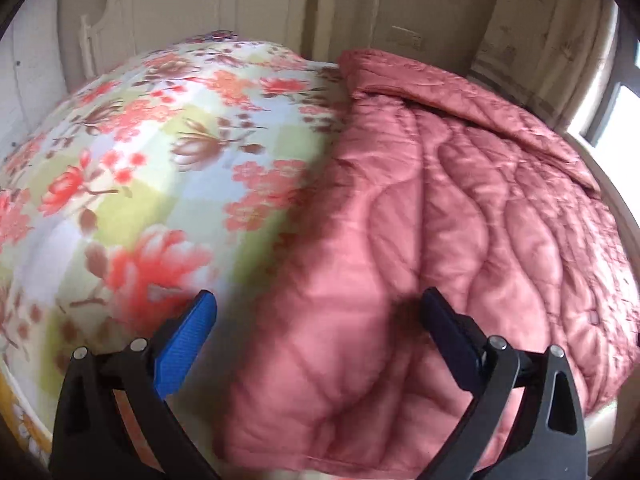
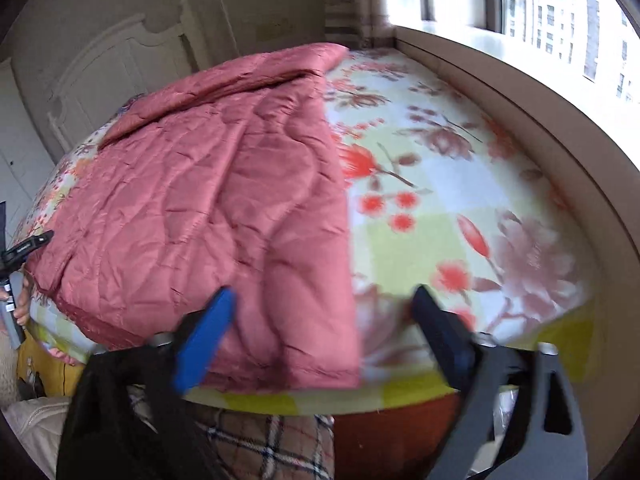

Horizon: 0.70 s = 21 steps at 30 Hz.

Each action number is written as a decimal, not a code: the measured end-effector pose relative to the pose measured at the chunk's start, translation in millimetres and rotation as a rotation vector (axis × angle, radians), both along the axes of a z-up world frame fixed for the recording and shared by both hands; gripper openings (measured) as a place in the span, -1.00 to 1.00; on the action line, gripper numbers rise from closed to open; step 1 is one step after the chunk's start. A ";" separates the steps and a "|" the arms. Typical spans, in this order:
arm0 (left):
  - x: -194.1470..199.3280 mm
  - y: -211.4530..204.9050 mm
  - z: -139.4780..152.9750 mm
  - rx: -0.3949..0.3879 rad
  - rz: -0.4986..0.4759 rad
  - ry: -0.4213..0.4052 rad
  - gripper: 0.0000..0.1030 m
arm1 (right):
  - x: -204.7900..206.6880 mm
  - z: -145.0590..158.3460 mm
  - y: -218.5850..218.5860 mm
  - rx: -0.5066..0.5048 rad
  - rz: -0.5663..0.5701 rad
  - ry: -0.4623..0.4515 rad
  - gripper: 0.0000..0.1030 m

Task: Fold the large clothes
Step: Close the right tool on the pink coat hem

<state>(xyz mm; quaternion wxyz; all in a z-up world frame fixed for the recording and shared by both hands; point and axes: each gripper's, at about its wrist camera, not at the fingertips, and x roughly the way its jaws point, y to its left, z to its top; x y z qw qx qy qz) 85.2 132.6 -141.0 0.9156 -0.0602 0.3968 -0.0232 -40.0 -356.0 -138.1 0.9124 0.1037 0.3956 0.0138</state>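
Quilted pink fabric, a padded comforter (image 1: 460,208) already doubled into a long strip, lies along the middle of the bed on a floral sheet (image 1: 152,152), its near end draped to the mattress edge. It looks soft, bulky and floppy, with a satin sheen that could slide on itself, so I judge it light for its size but awkward; the stitched hem at the near corners seems the surest place to pinch. Both tools stand spread with nothing between their pads: the left gripper (image 1: 318,308) hovers over the near end at about six o'clock, the right gripper (image 2: 322,306) over the strip's right-hand near corner. Only the right view shows the window (image 2: 560,4) at one o'clock, the checked cloth (image 2: 264,444) below the mattress, and the other tool at nine o'clock; only the left view shows the sheet's left half.
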 end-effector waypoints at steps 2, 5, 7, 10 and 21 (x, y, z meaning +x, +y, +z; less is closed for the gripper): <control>-4.4 -9.9 0.6 -0.004 -0.051 0.001 0.87 | 7.4 0.5 14.4 -0.022 0.023 -0.014 0.37; -6.1 -17.1 -1.0 0.047 -0.062 0.000 0.87 | 10.1 -0.2 26.0 -0.058 0.026 -0.028 0.31; -4.3 -11.6 -1.4 0.040 -0.040 -0.003 0.88 | 9.2 -0.3 24.5 -0.056 0.031 -0.032 0.31; -1.6 -13.3 -0.6 0.051 -0.033 0.018 0.87 | 6.1 0.0 17.5 -0.031 0.031 -0.029 0.34; -41.2 -30.7 13.5 -0.053 -0.161 -0.046 -0.73 | -6.3 -0.9 21.1 0.040 0.085 -0.073 -0.64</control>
